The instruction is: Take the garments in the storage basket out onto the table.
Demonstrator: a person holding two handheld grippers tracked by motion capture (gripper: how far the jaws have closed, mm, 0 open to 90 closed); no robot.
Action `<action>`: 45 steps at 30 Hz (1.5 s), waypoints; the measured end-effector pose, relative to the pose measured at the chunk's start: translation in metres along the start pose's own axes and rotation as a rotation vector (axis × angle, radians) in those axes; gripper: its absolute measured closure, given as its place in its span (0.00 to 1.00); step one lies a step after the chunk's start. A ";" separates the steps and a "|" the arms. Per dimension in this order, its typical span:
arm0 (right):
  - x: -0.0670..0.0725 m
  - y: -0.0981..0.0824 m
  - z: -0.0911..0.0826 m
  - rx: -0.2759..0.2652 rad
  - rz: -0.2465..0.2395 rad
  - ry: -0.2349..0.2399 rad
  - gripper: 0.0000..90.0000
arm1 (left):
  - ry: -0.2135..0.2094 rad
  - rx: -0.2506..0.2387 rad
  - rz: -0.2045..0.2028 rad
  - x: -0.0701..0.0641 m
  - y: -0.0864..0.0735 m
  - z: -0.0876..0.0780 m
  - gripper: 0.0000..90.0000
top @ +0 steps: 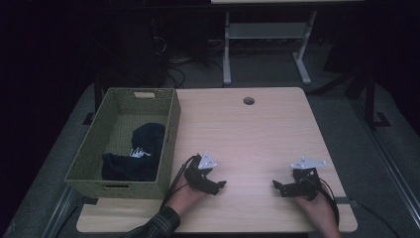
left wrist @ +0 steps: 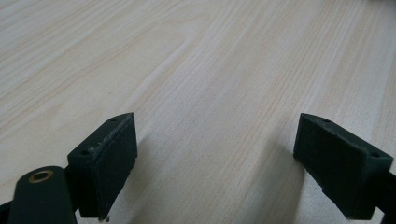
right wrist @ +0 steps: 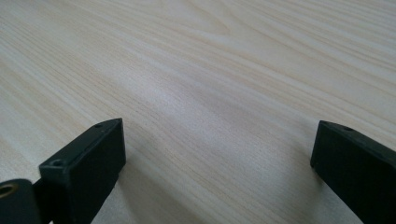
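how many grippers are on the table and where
2. The left gripper sits near the green basket, jaws open; the right gripper sits toward the table's right side, jaws open too.

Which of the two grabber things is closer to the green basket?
The left gripper. It sits just beside the green woven basket, which holds a dark garment. The right gripper is farther off, toward the other side of the wooden table.

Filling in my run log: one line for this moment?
left gripper: open, empty | right gripper: open, empty | black garment: in basket
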State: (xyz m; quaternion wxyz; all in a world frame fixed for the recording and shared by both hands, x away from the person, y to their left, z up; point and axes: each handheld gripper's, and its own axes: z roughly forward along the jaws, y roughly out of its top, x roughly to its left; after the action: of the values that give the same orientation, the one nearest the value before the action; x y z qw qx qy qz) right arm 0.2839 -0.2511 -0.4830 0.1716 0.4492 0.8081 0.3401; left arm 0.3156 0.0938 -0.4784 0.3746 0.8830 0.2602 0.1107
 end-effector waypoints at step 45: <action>0.000 0.000 0.000 0.003 0.003 0.001 0.03 | 0.006 0.004 -0.044 0.009 0.002 -0.023 0.16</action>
State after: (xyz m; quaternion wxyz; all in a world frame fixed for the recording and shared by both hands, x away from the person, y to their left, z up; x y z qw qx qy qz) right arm 0.2837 -0.2510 -0.4829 0.1701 0.4504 0.8082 0.3392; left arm 0.3151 0.1111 -0.4612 0.3741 0.8776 0.2810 0.1047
